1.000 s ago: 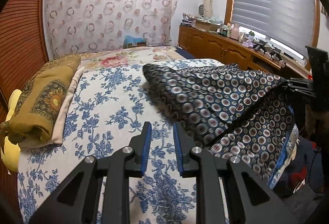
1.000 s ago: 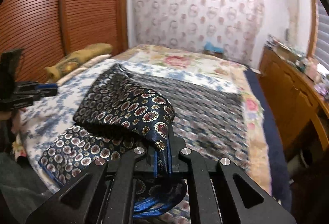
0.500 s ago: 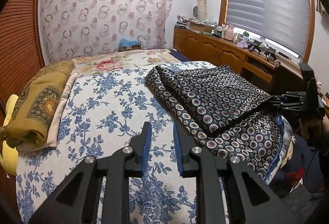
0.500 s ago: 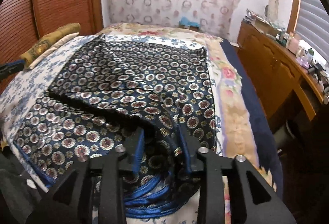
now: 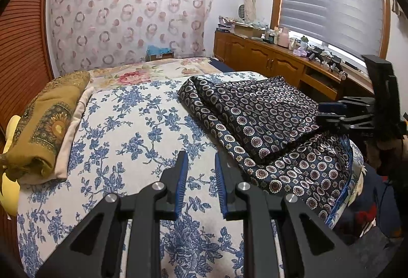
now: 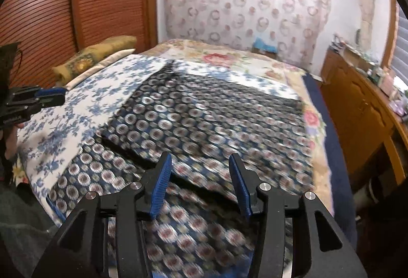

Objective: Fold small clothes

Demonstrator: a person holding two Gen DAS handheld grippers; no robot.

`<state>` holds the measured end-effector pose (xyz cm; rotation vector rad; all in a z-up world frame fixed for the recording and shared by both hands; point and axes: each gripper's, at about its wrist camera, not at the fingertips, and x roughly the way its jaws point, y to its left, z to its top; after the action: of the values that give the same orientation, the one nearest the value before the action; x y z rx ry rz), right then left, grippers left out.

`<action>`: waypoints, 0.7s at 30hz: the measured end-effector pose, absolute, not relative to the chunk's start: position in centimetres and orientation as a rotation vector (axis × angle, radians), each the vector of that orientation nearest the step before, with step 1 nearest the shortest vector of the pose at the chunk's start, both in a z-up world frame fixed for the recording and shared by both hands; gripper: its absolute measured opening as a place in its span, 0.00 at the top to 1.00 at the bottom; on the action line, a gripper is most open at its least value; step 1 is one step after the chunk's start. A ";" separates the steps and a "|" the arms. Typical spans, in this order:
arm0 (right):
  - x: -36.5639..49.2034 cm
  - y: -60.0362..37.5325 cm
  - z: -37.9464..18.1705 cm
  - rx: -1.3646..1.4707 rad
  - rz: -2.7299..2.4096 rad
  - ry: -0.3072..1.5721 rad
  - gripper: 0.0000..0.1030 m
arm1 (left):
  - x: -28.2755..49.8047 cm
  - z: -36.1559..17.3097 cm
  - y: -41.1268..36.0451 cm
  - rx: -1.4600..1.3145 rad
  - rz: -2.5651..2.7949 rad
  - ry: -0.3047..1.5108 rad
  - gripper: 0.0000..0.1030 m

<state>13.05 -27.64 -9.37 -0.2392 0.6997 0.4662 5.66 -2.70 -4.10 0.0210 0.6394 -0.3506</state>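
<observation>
No brand, label or writing can be read in either view. The dark patterned garment [image 5: 267, 125] lies folded on the blue floral bedspread [image 5: 122, 125], filling the centre right of the left wrist view; its long axis runs from the lower right of that frame toward the upper centre, with the smaller top layer lying on a wider bottom layer. In the right wrist view the same garment [image 6: 204, 119] is blurred. The left gripper [image 5: 200, 171] hovers over bare bedspread, its jaws a narrow gap apart with nothing between them. The right gripper [image 6: 200, 171] is opening above the garment, gripping nothing.
</observation>
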 end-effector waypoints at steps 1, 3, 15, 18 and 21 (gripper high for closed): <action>13.6 -26.9 -9.7 -0.241 0.483 0.713 0.54 | 5.6 -4.1 -2.7 0.020 -0.351 0.640 0.82; 14.3 -25.5 -10.3 -0.249 0.514 0.742 0.54 | 5.6 -4.2 -2.6 0.018 -0.351 0.643 0.82; 14.7 -18.2 -12.7 -0.422 0.684 0.823 0.54 | 5.6 -4.4 -2.6 0.014 -0.354 0.652 0.82; 14.8 -17.1 -13.2 -0.485 0.695 0.824 0.54 | 5.5 -4.5 -2.6 0.013 -0.356 0.655 0.82; 15.4 -16.7 -13.6 -0.495 0.697 0.830 0.54 | 5.4 -4.6 -2.7 0.014 -0.358 0.655 0.82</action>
<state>15.35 -16.67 -13.61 -0.4952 0.8301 0.6970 5.38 -2.67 -4.55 0.0141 0.6554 -0.3583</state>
